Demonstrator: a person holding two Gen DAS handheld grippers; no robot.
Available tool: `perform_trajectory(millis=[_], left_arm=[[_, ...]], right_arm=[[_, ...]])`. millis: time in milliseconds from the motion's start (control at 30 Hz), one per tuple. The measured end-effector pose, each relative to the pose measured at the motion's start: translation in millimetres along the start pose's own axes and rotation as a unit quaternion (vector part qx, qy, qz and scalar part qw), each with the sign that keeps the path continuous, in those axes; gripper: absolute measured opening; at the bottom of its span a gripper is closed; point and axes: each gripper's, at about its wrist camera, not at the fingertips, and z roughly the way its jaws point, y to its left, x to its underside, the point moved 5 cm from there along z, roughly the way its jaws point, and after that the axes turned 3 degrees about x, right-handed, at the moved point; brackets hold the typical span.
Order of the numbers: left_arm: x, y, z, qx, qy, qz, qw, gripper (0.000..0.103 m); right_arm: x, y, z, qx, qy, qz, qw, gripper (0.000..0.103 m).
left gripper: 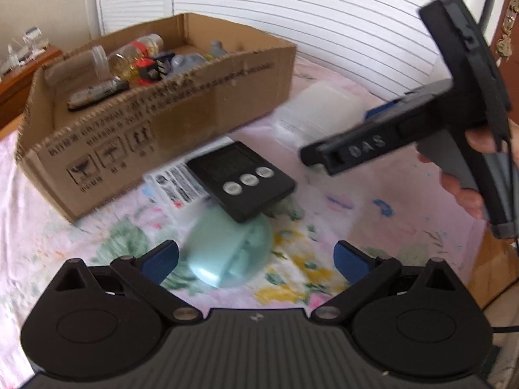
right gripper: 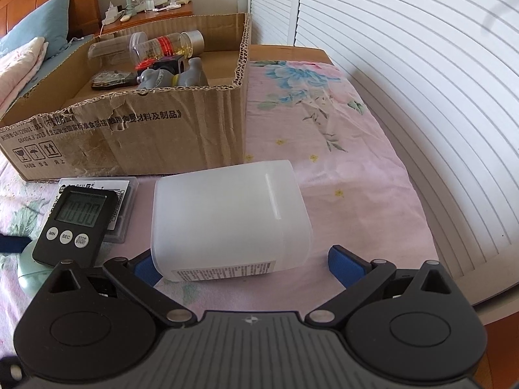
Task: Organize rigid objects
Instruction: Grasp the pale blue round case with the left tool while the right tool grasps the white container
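Observation:
My left gripper (left gripper: 256,261) is open just above a pale mint-green rounded case (left gripper: 227,253) on the floral sheet; the case lies between its blue fingers. A black digital timer (left gripper: 241,178) leans on the case and on a flat clear packet (left gripper: 176,183). In the right wrist view my right gripper (right gripper: 241,264) is open around the near end of a frosted white plastic box (right gripper: 227,217) lying flat. The timer (right gripper: 76,223) and the mint case (right gripper: 29,267) sit to its left. The right gripper (left gripper: 366,144) also shows in the left wrist view, held by a hand (left gripper: 467,191).
A torn cardboard box (right gripper: 129,136) stands behind, holding bottles, a grey figure and other small items (right gripper: 168,61). White louvred doors (right gripper: 405,81) run along the right. A pillow and a wooden nightstand (right gripper: 149,13) lie beyond. The bed edge drops off at right.

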Motion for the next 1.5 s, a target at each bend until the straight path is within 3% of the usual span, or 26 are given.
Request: perform_trajectory(millis=[33, 200, 300, 733, 1000, 1233, 1500], left_arm=[[-2, 3, 2, -0.004, -0.002, 0.003, 1.0, 0.097], [-5, 6, 0, -0.01, -0.007, 0.026, 0.9996, 0.064], [-4, 6, -4, -0.011, -0.012, 0.025, 0.9995, 0.054], [30, 6, -32, -0.036, -0.013, -0.028, 0.9989, 0.053], [24, 3, -24, -0.039, -0.016, -0.004, 0.9991, 0.06], [27, 4, -26, -0.028, -0.013, 0.008, 0.9995, 0.06], [26, 3, -27, -0.035, -0.006, -0.001, 0.9994, 0.06]], right_arm=[[0, 0, 0, 0.0, -0.001, 0.0, 1.0, 0.103], [2, -1, -1, -0.003, -0.007, -0.003, 1.0, 0.103], [2, 0, -2, -0.003, -0.009, -0.003, 1.0, 0.103], [6, 0, -4, -0.01, -0.029, -0.013, 0.999, 0.103], [7, -1, -4, -0.016, -0.04, -0.021, 0.999, 0.103], [5, 0, -2, -0.02, -0.04, -0.03, 0.999, 0.103], [-5, 1, 2, -0.028, -0.004, -0.041, 0.999, 0.103]])
